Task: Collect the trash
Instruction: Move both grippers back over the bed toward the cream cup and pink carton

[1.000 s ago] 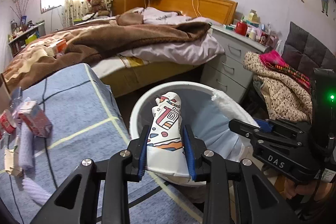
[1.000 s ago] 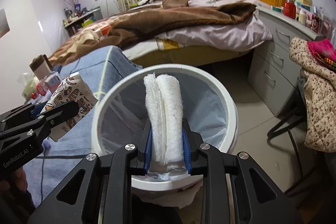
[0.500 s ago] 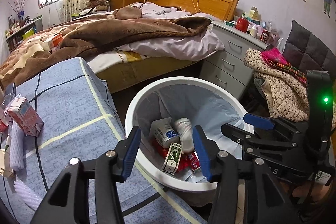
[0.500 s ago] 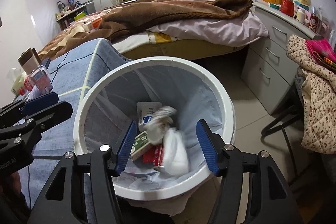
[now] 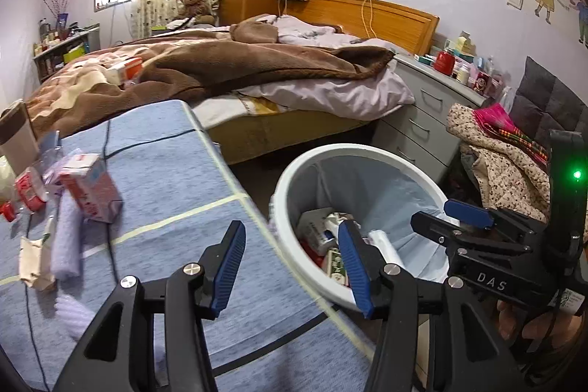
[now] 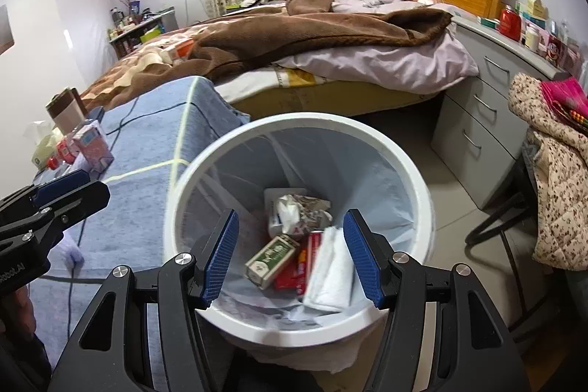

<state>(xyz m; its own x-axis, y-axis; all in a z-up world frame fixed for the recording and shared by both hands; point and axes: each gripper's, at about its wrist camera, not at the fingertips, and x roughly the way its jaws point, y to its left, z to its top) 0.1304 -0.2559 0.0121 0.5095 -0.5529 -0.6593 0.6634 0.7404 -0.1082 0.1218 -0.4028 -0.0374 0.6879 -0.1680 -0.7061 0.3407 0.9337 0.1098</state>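
Note:
A white trash bin (image 6: 415,179) with a bluish liner stands beside the blue-covered table (image 5: 165,179); it also shows in the left wrist view (image 5: 290,171). Inside lie a white tissue wad (image 6: 330,267), a green carton (image 6: 272,256), a crumpled paper cup (image 6: 305,212) and red wrappers. My right gripper (image 6: 290,256) is open and empty above the bin. My left gripper (image 5: 290,259) is open and empty over the table's edge next to the bin. On the table lie a pink carton (image 5: 92,186), a white roll (image 5: 66,241) and scraps (image 5: 33,259).
A bed with a brown blanket (image 5: 239,68) lies behind. A grey dresser (image 5: 422,112) and a chair with clothes (image 6: 551,164) stand right of the bin. A black cable (image 5: 110,245) runs across the table. A cup and small items (image 6: 66,112) sit at the table's far end.
Both grippers opened and dropped their loads, the patterned cup and the white tissue, into the bin. The left gripper then swung left toward the table.

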